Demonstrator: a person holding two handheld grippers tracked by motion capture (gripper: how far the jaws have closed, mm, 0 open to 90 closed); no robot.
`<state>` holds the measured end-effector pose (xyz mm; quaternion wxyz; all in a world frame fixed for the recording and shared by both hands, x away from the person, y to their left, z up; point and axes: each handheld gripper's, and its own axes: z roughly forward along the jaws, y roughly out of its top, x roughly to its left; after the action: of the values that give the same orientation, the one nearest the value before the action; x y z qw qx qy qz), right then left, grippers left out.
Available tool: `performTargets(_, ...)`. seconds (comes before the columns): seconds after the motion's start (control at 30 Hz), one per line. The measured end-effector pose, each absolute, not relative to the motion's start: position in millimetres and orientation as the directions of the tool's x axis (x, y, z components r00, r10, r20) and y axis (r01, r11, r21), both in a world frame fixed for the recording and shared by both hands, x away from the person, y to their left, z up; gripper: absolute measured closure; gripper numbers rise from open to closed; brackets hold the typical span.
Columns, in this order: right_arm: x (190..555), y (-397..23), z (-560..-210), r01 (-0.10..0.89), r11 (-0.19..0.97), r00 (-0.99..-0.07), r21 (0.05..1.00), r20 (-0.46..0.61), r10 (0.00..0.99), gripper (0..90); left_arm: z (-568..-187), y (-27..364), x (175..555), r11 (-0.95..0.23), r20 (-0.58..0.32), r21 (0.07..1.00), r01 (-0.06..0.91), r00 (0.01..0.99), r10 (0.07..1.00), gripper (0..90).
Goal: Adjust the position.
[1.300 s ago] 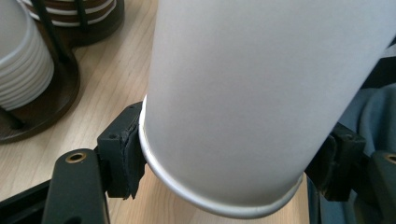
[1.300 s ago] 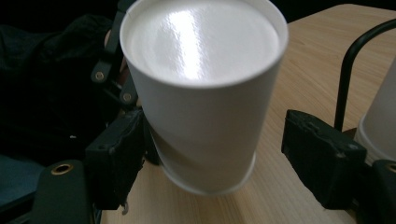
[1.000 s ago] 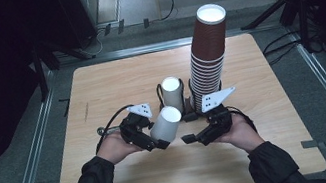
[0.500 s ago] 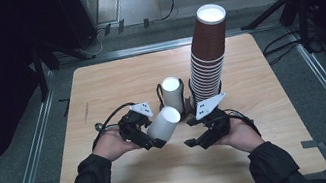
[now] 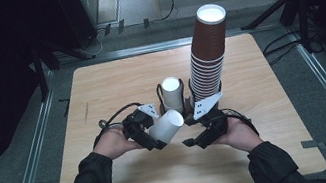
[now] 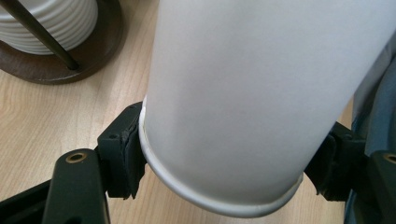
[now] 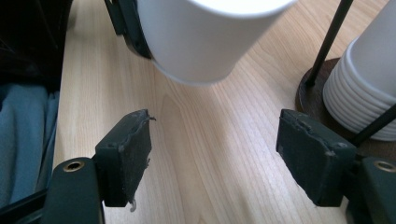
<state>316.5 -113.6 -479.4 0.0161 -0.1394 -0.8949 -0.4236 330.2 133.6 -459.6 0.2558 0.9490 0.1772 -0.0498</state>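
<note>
A white paper cup [image 5: 167,125] lies tilted just above the table, mouth toward my left hand, bottom up and to the right. My left gripper [image 5: 158,137] is shut on it near the rim; its pads [image 6: 123,154] press both sides of the cup [image 6: 243,93]. Just right of the cup, my right gripper [image 5: 194,140] is open, and bare wood shows between its jaws [image 7: 215,158]. In the right gripper view the held cup [image 7: 196,37] hangs just ahead of them, apart from both.
Behind the grippers, a short stack of white cups [image 5: 172,95] stands in a wire holder on a dark round base [image 6: 60,65]. A tall tower of brown cups [image 5: 208,58] rises beside it on the right. The wooden table [image 5: 114,85] has free room left and front.
The right gripper has drifted slightly back toward the person. The left gripper and the cup have stayed about where they were.
</note>
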Motion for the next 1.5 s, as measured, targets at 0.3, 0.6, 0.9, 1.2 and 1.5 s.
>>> performTargets(0.3,317,-112,-474,0.250,0.572,-0.964,0.781,0.150,0.218,23.8,-465,121,331,-0.852,-0.153,0.423,0.310,0.951,0.269,26.4)
performTargets(0.6,313,-104,-466,0.224,0.558,-0.972,0.799,0.140,0.190,22.0,-469,109,323,-0.873,-0.148,0.413,0.260,0.965,0.218,26.7)
performTargets(0.9,311,-102,-465,0.201,0.562,-0.979,0.802,0.144,0.145,33.6,-475,105,320,-0.884,-0.172,0.402,0.237,0.968,0.181,26.9)
performTargets(1.2,310,-102,-461,0.176,0.587,-0.984,0.790,0.124,0.129,34.1,-475,106,318,-0.877,-0.156,0.424,0.226,0.972,0.175,23.1)
performTargets(1.5,312,-108,-460,0.182,0.579,-0.982,0.795,0.119,0.145,33.6,-469,111,314,-0.832,-0.159,0.479,0.279,0.960,0.231,0.9)
